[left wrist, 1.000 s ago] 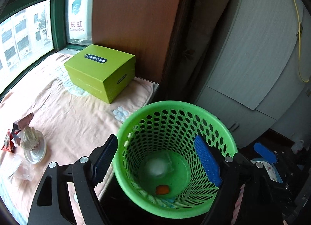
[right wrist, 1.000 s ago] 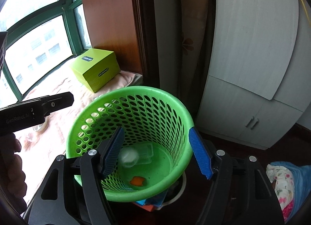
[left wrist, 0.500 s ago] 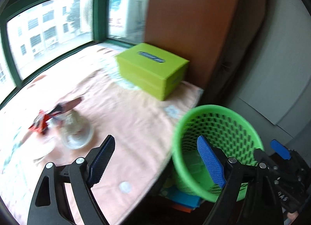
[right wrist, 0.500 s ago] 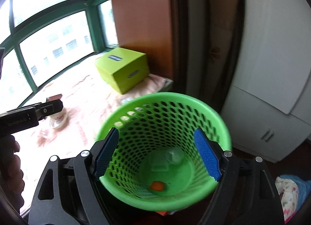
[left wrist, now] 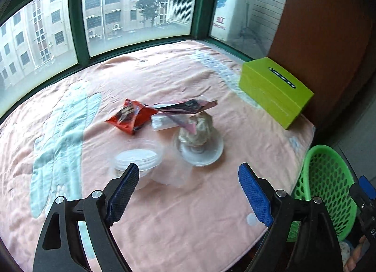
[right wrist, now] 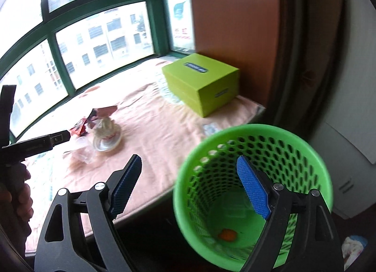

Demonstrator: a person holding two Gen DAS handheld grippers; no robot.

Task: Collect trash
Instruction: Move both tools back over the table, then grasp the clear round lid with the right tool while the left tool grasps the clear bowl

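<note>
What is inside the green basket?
In the basket, an orange scrap lies on the bottom, with blurred clear plastic beside it. The right gripper's finger covers part of the floor.

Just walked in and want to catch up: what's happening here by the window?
A person is clearing trash with a gripper in each hand. The left gripper is open and empty over the pink blanket, facing the remaining litter: a red wrapper, a clear tub and a cup with crumpled paper. The right gripper, jaws just opened wider and empty, hangs by the green basket, which holds some trash already.
</note>
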